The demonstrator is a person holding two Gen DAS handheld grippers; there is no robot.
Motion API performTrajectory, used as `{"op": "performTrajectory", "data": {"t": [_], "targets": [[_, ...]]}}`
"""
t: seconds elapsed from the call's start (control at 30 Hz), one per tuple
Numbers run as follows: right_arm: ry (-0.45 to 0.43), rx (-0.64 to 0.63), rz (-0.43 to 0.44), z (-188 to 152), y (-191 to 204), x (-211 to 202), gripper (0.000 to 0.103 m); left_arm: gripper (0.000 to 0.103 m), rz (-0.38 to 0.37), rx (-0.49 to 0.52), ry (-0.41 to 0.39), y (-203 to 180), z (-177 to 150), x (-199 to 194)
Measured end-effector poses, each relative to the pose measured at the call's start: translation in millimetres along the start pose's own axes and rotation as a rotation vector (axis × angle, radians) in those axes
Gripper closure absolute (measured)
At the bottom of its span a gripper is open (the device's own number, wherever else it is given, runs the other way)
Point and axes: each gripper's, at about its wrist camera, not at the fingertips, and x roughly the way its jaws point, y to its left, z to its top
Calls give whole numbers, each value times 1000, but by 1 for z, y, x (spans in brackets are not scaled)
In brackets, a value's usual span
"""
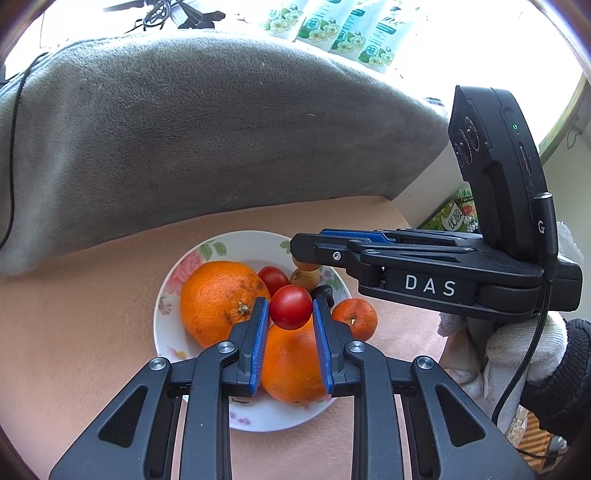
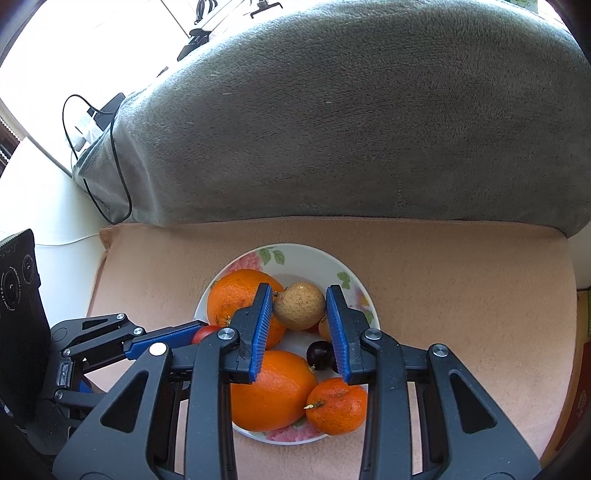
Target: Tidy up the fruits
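A white flowered plate point(image 1: 162, 306) point(image 2: 295, 254) sits on a peach cloth. It holds two big oranges point(image 1: 218, 299) point(image 2: 269, 391), a mandarin point(image 1: 356, 317) point(image 2: 336, 406), a dark cherry point(image 2: 319, 354) and a second red tomato point(image 1: 273, 278). My left gripper point(image 1: 290, 306) is shut on a red cherry tomato point(image 1: 290, 307) just above the oranges. My right gripper point(image 2: 299, 295) is shut on a tan round fruit point(image 2: 299, 305) over the plate's far side. In the left wrist view the right gripper point(image 1: 301, 253) reaches in from the right. A small yellow fruit point(image 2: 324, 328) is partly hidden behind its right pad.
A thick grey blanket point(image 1: 221, 122) point(image 2: 369, 129) rises right behind the peach cloth point(image 2: 461, 295). A gloved hand point(image 1: 509, 347) holds the right gripper. Black cables point(image 2: 118, 177) hang at the blanket's left end. Green-printed packets point(image 1: 332, 26) lie beyond it.
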Motion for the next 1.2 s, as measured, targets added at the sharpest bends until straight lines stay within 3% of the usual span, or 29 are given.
{"op": "performTrajectory", "data": {"t": [0.07,0.1,0.13,0.5,0.57,0.67,0.73,0.87,1.0,1.2], "targets": [[2,2,2,0,0,0,70,77,13,8,2,-2,0,-1],[-1,3,4,0,0,-1,63,69,15,7,2,-2,0,-1],[-5,3,5,0,0,-2,57,68,12,6,1,-2,0,-2],[-36,27,-18,-14,9,-24,53,67,22,-2,0,0,-4,-22],[-45,34,-31,-18,12,-29,47,57,26,-10,-1,2,-5,-28],[-68,48,-48,-25,17,-42,39,52,29,-23,-4,4,-7,-38],[-78,55,-59,-29,22,-50,32,43,31,-27,-4,4,-8,-45],[-94,58,-91,-37,31,-65,27,30,43,-24,-1,0,-11,-56],[-107,49,-124,-46,43,-79,21,23,68,-36,17,-2,-16,-67],[-119,26,-185,-56,60,-94,19,23,65,-55,6,-4,-21,-83]]}}
